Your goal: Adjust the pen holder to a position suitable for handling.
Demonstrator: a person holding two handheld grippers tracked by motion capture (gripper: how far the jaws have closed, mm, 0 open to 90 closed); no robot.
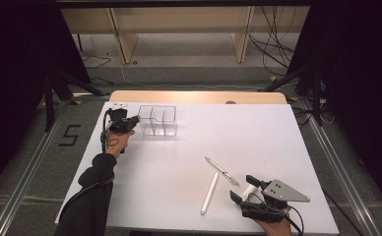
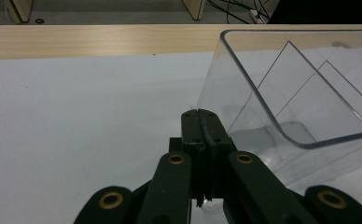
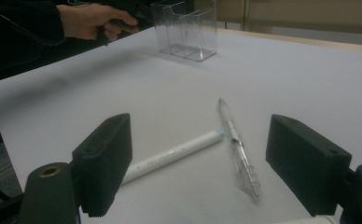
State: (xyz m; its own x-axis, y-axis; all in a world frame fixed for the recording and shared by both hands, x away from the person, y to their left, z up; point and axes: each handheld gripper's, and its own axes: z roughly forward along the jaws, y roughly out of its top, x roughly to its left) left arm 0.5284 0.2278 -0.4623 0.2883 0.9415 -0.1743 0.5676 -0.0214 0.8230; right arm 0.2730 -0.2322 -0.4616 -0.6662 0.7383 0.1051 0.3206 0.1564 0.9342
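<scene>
Ahead of the right gripper point(image 3: 202, 163), whose jaws stood spread and empty, lay the white pen point(image 3: 174, 156) and the clear pen point(image 3: 237, 147), both near it, long axes running away toward the clear organizer point(image 1: 157, 120). Beside that organizer, the left gripper point(image 2: 201, 122) was pressed together, empty.

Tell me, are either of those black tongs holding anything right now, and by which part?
Nothing is held. The left tongs are shut on nothing beside the clear plastic divided box; the right tongs stand open before the white pen and the clear pen.

clear organizer point(image 2: 309, 93) cut off at right
</scene>
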